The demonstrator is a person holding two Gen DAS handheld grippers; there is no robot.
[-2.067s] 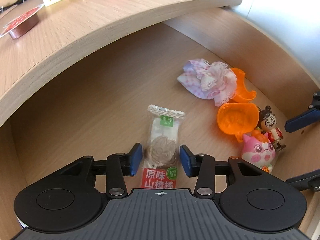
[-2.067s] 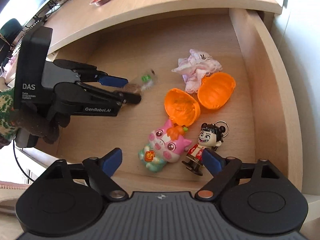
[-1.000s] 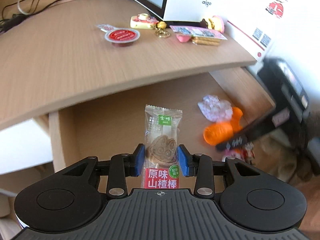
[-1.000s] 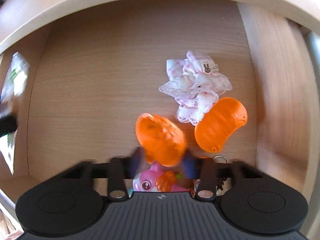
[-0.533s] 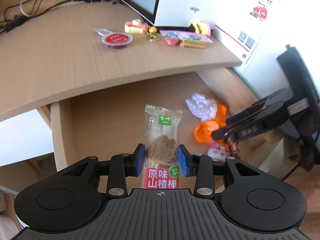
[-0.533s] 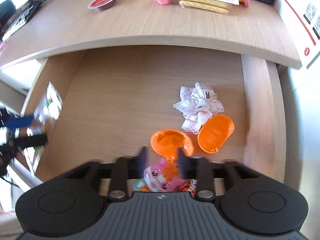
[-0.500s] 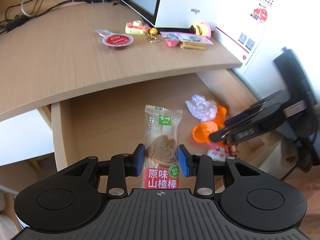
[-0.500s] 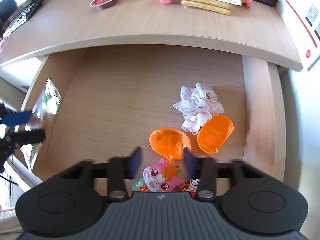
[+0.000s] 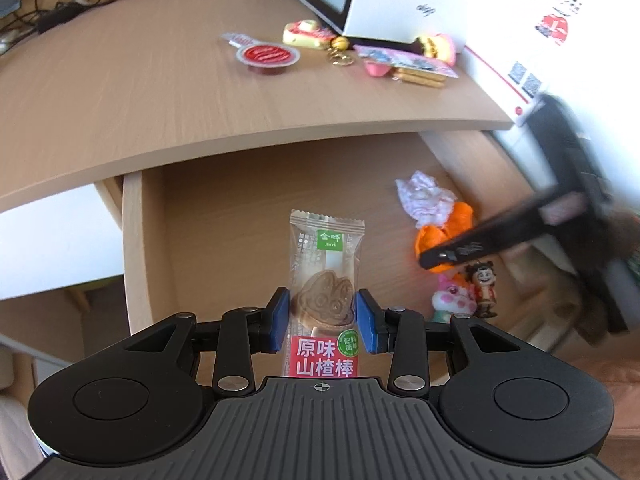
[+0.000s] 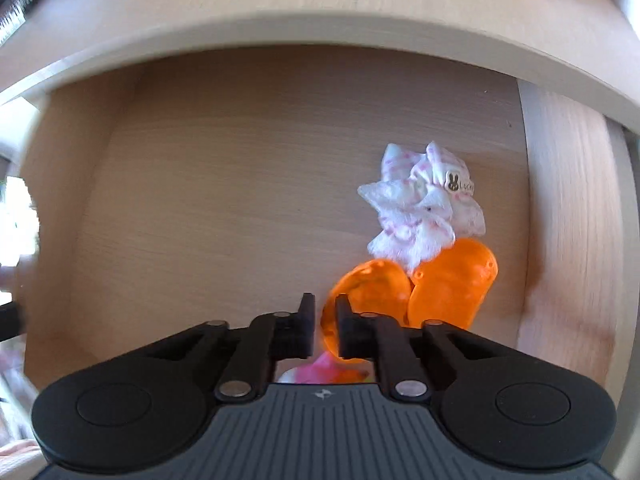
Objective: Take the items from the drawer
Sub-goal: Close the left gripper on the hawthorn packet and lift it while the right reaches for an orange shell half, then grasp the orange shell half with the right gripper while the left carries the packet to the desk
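My left gripper [image 9: 322, 322] is shut on a clear snack packet [image 9: 325, 268] with a red label, held upright above the open wooden drawer [image 9: 134, 240]. In the drawer lie a pink lace cloth [image 9: 426, 200], two orange shell halves [image 10: 452, 280], a pink pig toy [image 9: 452, 300] and a small figure keychain [image 9: 484, 290]. My right gripper [image 10: 322, 320] points steeply down at the drawer's front. Its jaws are pinched on the rim of the left orange shell half [image 10: 368, 292]. The pig toy [image 10: 320, 372] shows just under its fingers.
The desk top [image 9: 140, 100] overhangs the drawer's back. On it sit a red-lidded cup [image 9: 267, 56], a keychain, snack packets and a white box [image 9: 460, 4]. The drawer's right wall [image 10: 568, 220] stands close to the shells.
My right gripper dropped closer to the orange shell half and its jaws closed on the rim. The left gripper kept the snack packet and barely moved.
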